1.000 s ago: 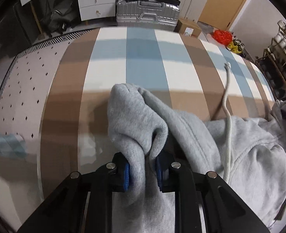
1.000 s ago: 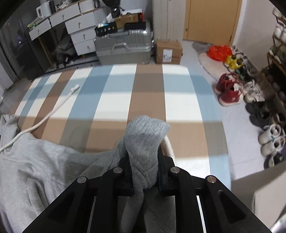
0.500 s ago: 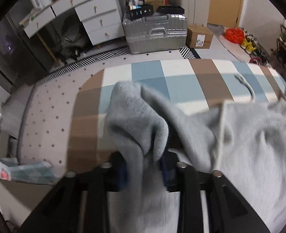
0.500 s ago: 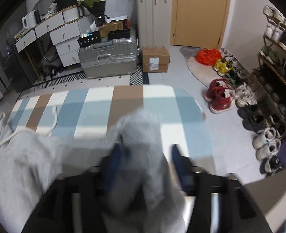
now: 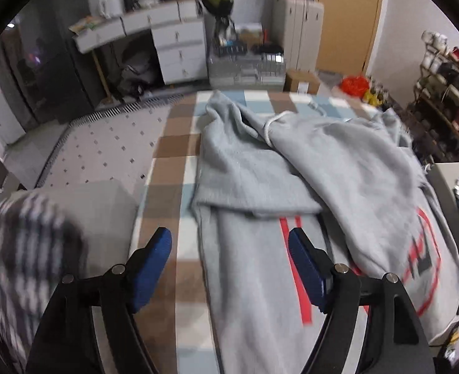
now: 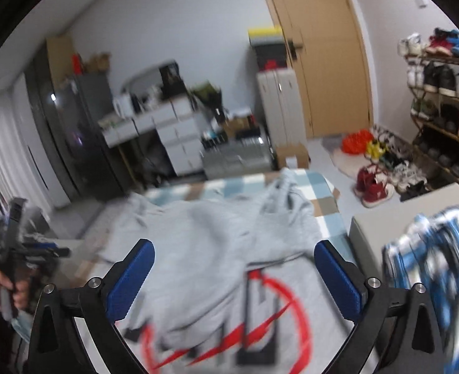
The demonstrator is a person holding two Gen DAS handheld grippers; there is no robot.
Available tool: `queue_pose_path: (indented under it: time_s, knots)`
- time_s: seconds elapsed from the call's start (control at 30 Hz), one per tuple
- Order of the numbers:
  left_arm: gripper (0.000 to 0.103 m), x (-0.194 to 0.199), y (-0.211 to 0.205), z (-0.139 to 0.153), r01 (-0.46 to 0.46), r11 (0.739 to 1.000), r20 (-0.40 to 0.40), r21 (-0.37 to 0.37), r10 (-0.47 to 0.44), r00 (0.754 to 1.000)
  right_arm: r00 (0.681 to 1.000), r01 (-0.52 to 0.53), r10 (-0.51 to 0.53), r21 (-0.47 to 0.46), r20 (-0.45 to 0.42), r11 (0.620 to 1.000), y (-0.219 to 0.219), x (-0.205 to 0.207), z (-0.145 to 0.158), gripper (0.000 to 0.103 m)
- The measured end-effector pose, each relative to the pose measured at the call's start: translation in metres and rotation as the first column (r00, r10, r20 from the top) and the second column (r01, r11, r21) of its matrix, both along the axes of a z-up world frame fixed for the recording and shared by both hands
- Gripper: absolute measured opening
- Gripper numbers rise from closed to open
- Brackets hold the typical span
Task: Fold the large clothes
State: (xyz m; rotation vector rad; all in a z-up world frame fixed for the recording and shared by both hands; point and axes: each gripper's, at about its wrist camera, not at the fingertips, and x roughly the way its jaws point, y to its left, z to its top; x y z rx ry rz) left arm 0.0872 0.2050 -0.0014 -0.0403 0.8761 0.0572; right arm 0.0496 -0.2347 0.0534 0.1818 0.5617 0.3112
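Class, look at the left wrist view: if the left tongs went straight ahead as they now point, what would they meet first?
Probably the grey hoodie: the open left tongs point at its folded-over sleeve. Depth is unclear.

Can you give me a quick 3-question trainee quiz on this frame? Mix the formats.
1. True or false: the left gripper is shut on the grey hoodie.
2. Multiple choice: what colour is the print on the hoodie's front? A) green B) red and black C) yellow
3. Fill in: the hoodie lies on a surface covered by a ____ cloth in brown, blue and white.

Key
1. False. Both the left gripper and the right gripper have their fingers spread wide, with nothing between them.
2. B. The print shows in the right wrist view.
3. Checked.
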Motion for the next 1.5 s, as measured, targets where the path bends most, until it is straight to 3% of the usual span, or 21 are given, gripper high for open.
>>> queue_pose_path:
  time_s: [0.1,0.17,0.27,0.43,0.53,0.7,0.83,0.9,1.03,1.27,1.5]
  knots:
    - [0.075,-0.048,-0.014,0.017,0.010,1.000,0.118,0.001,-0.011,0.993,0.996,-0.027,0.020,0.073,0.087,0.997,0.016,-0.066,0.016,0.103]
    - [0.084,-0.076,-0.023,0.026,0.032,0.999,0.198,-0.013,-0.028,0.980,0.989,-0.056,0.041,0.102,0.142,0.993,0.023,-0.094,0.023,0.103]
    - [0.086,-0.115,-0.038,0.037,0.066,0.997,0.310,-0.031,-0.053,0.949,0.969,-0.097,0.075,0.081,0.237,0.992,0.036,-0.126,0.023,0.103]
    - [0.086,-0.148,-0.044,0.039,0.078,0.995,0.390,-0.059,-0.049,0.920,0.955,-0.108,0.099,0.017,0.278,0.994,0.046,-0.149,0.009,0.103]
    - [0.097,-0.157,-0.046,0.033,0.089,0.992,0.408,-0.086,-0.046,0.912,0.946,-0.101,0.100,-0.014,0.307,0.995,0.046,-0.170,-0.001,0.103]
    - [0.101,-0.172,-0.057,0.022,0.082,0.996,0.434,-0.038,-0.057,0.899,0.924,-0.066,0.089,-0.076,0.373,0.995,0.039,-0.204,-0.018,0.103]
    - [0.101,-0.178,-0.060,0.008,0.064,0.998,0.419,-0.024,-0.048,0.907,0.931,-0.033,0.053,-0.060,0.361,0.998,0.023,-0.216,-0.040,0.103]
    - [0.101,-0.180,-0.059,0.000,0.052,0.999,0.418,-0.015,-0.041,0.907,0.951,-0.024,0.030,-0.021,0.308,0.999,0.014,-0.212,-0.045,0.103]
    - [0.101,-0.177,-0.049,-0.021,0.012,1.000,0.386,-0.005,-0.009,0.922,0.956,0.018,-0.022,0.018,0.292,1.000,0.000,-0.208,-0.047,0.103]
    - [0.101,-0.161,-0.033,-0.064,-0.042,0.999,0.204,0.028,0.036,0.978,0.981,0.041,-0.061,0.109,0.186,0.993,-0.018,-0.189,-0.055,0.103]
    - [0.101,-0.155,-0.024,-0.103,-0.025,0.994,0.038,-0.106,0.029,0.999,0.985,0.051,-0.077,0.167,0.155,0.985,-0.030,-0.189,-0.058,0.103]
